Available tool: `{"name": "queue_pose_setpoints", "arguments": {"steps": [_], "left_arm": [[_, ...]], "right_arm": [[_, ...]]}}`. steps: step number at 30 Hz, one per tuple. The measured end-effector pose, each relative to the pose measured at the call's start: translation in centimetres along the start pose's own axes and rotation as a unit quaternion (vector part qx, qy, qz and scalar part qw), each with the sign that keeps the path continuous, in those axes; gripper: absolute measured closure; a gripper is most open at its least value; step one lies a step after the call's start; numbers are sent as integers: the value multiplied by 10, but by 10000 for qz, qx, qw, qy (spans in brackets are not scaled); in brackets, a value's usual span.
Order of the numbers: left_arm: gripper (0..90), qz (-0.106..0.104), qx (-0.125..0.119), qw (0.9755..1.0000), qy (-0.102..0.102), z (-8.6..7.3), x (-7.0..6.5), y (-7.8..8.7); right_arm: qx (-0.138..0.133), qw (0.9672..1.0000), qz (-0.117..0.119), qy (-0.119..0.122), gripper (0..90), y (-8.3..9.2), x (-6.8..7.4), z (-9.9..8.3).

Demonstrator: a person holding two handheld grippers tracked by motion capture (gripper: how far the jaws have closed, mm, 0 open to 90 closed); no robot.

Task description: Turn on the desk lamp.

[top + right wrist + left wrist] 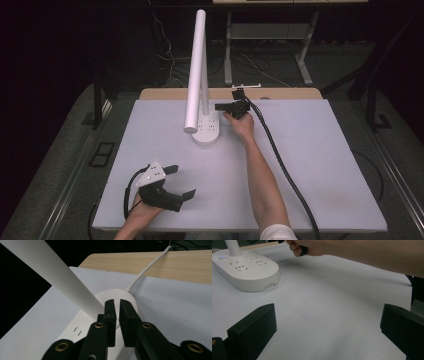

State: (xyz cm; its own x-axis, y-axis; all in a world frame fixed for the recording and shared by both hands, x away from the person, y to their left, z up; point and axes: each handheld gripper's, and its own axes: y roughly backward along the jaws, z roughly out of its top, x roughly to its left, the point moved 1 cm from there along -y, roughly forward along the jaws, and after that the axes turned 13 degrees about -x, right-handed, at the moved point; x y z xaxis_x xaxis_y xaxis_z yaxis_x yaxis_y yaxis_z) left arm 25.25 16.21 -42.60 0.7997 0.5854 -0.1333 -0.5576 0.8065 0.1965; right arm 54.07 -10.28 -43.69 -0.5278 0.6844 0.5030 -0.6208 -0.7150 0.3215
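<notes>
Over smooth oval lamp base (110, 296), right tongs (117, 305) near-closed

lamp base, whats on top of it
On the lamp base: socket slots, a small lit button and the white stem rising from it. The right gripper hangs over its back end, nearly closed jaws covering a round button.

A lab-like recording room: dark surrounds, loose cables (252, 65) on the far floor, white-covered table (310, 150).
</notes>
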Motion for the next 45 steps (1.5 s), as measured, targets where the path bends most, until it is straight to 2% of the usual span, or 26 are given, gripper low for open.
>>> {"name": "queue_pose_setpoints", "arguments": {"steps": [5, 17, 27, 30, 35, 39, 43, 45], "left_arm": [[0, 1, 2, 10000, 2, 0, 0, 0], [0, -16, 13, 10000, 2, 0, 0, 0], [0, -14, 8, 10000, -4, 0, 0, 0], [0, -3, 15, 10000, -3, 0, 0, -1], [0, -1, 15, 10000, -5, 0, 0, -1], [0, -15, 24, 10000, -5, 0, 0, -1], [0, -15, -6, 10000, 29, 0, 0, 0], [0, -24, 16, 10000, 10, 0, 0, 0]], "right_arm": [[53, 10000, -4, -75, 891, -4, -1, -4], [98, 9998, 36, -149, 892, -14, -2, -12], [168, 9998, -91, -8, 894, -14, 1, -11], [201, 9996, -139, 131, 895, -14, 3, -12], [177, 9997, -38, 139, 895, -19, 7, -15], [223, 9996, -64, 181, 894, -22, 12, -15], [85, 9998, 0, 199, 893, -16, 12, -9], [23, 9999, 69, 134, 893, -12, 14, -4]]}}
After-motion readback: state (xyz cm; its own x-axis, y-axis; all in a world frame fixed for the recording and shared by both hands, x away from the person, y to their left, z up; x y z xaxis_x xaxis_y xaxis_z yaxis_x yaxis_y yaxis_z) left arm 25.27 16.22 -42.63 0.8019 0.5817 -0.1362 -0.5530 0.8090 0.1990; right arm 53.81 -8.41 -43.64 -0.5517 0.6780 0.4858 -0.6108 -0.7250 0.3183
